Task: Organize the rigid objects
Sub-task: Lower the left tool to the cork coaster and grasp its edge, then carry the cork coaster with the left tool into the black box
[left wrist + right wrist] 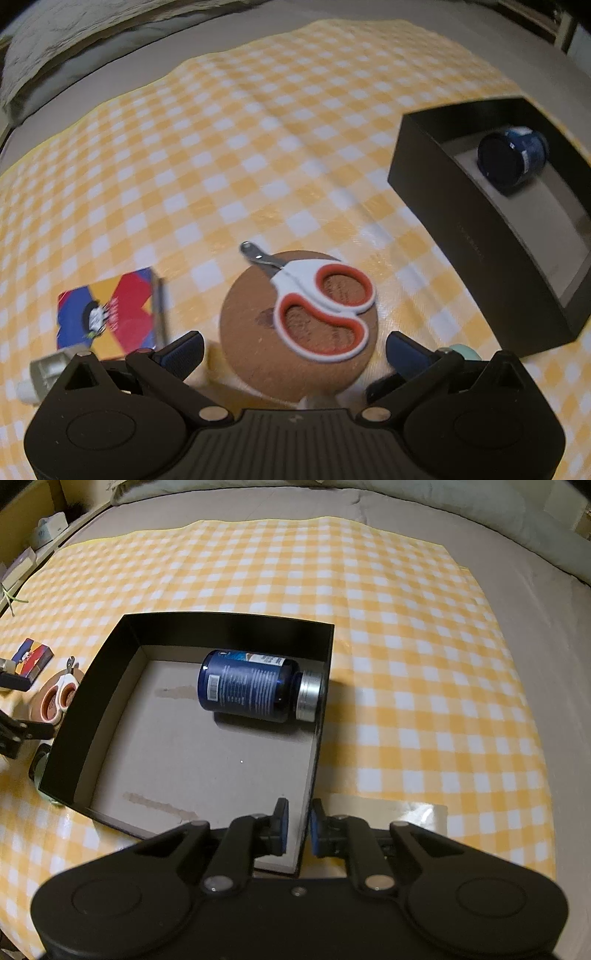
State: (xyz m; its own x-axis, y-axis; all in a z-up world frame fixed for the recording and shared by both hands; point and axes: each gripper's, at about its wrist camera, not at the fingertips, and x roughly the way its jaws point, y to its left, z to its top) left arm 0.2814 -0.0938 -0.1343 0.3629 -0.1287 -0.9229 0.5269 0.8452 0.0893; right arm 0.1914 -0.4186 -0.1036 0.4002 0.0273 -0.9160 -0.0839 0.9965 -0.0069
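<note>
Left wrist view puts your left hand-held gripper [295, 350] low over the yellow checked cloth [229, 155], jaws spread wide and holding nothing. Right between the blue pads sits the round cork coaster [255, 332], and the white-and-orange scissors [321, 306] lie flat on top of it, blades pointing away to the left, handle loops toward you. Off to the left, the colourful little card box [107, 314] rests on the cloth, apart from the coaster. Your black box [458, 229] stands to the right, with the blue bottle [513, 158] lying on its side inside.

Over on the right wrist view, your right hand-held gripper [298, 827] has its jaws nearly together, one pad either side of the box's near right wall, pinching that thin wall [308, 812]. The bottle [251, 686] lies at the far side of the box, silver cap [309, 696] against the right wall. The scissors and coaster show just beyond the box's left wall. Everything sits on the cloth, which is spread over a bed [517, 576].
</note>
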